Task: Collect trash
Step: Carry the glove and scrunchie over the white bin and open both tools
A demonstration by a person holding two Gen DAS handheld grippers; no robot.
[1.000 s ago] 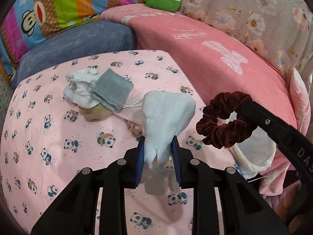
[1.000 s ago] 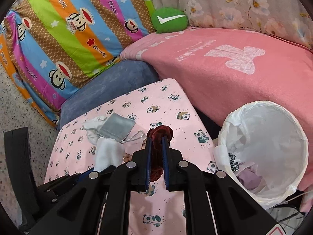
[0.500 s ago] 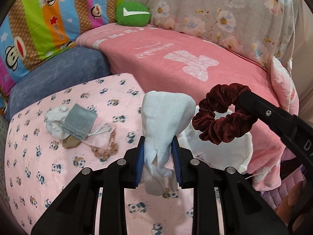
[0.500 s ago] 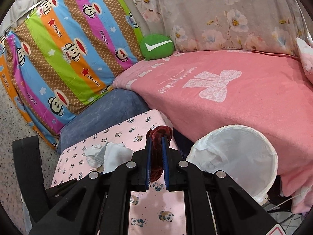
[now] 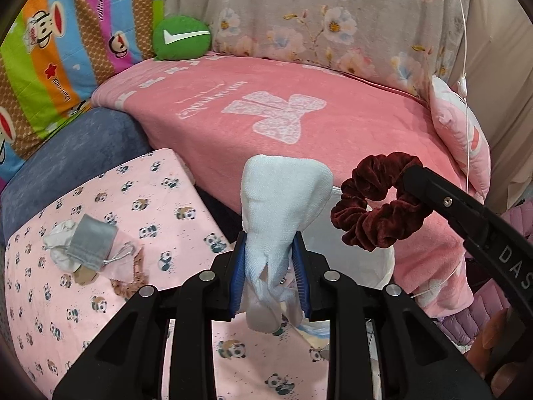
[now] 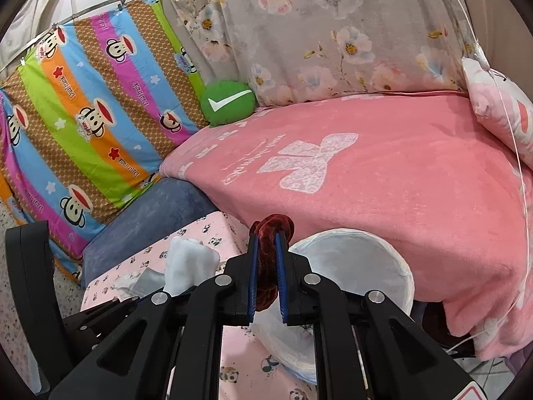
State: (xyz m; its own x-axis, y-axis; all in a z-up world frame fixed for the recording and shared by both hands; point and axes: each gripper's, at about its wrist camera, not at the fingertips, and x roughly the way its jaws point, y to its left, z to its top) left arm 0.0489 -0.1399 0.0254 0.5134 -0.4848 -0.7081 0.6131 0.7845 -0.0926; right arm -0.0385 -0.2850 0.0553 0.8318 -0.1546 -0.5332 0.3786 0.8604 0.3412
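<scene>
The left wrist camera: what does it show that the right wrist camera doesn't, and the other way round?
Only the left wrist view shows the left claw pinching the white cloth head-on, and the brown scraps beside the grey pouch.

Only the right wrist view shows the right claw clamped on the dark red scrunchie head-on, and the bin's open white liner.

Both show the cloth, scrunchie, pouch, panda sheet, pink blanket and green cushion.

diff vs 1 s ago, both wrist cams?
Both tools swung from the panda-print pink surface toward the white-lined bin; the leftover grey drawstring pouch slid left in the left view. Unchanged: left tool clamps the white folded cloth, right tool clamps the dark red velvet scrunchie. Nothing released.
</scene>
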